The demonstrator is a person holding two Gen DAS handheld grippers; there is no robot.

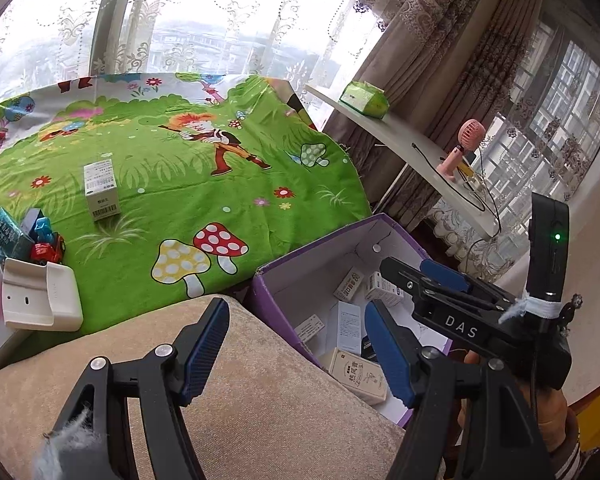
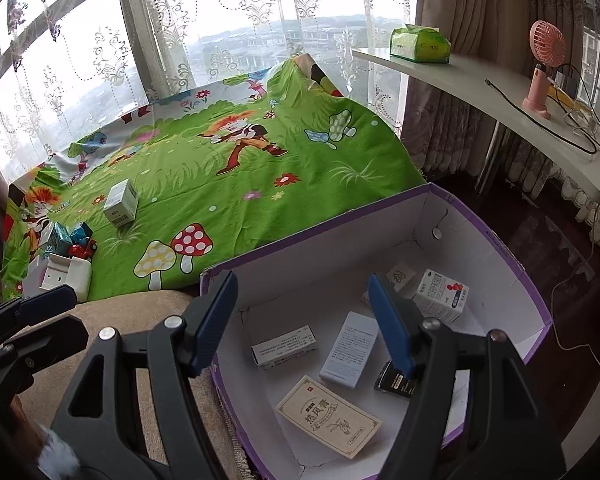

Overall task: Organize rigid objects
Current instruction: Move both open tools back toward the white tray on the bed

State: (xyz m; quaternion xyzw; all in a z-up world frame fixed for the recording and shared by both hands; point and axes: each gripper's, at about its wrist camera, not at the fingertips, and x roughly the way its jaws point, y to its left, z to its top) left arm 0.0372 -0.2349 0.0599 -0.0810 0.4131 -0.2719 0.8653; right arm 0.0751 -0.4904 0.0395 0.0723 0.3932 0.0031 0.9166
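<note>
A bed spread with a green cartoon sheet (image 2: 228,184) stands before lace-curtained windows (image 2: 228,12). On the sheet rests a white carton (image 2: 121,203); near its corner lie teal boxes (image 2: 58,236), a red toy car (image 2: 82,250) and a white holder (image 2: 66,276). Beside the bed, a purple-edged cardboard box (image 2: 500,252) contains several small cartons (image 2: 328,416). A curved white desk (image 2: 480,84) carries a tissue pack (image 2: 420,45) and a pink fan (image 2: 544,64). The left tool (image 1: 296,350) and right tool (image 2: 304,320) both have their fingers apart, gripping nothing.

Daylit lace-curtained windows (image 2: 228,32), white shelf (image 2: 480,80)
</note>
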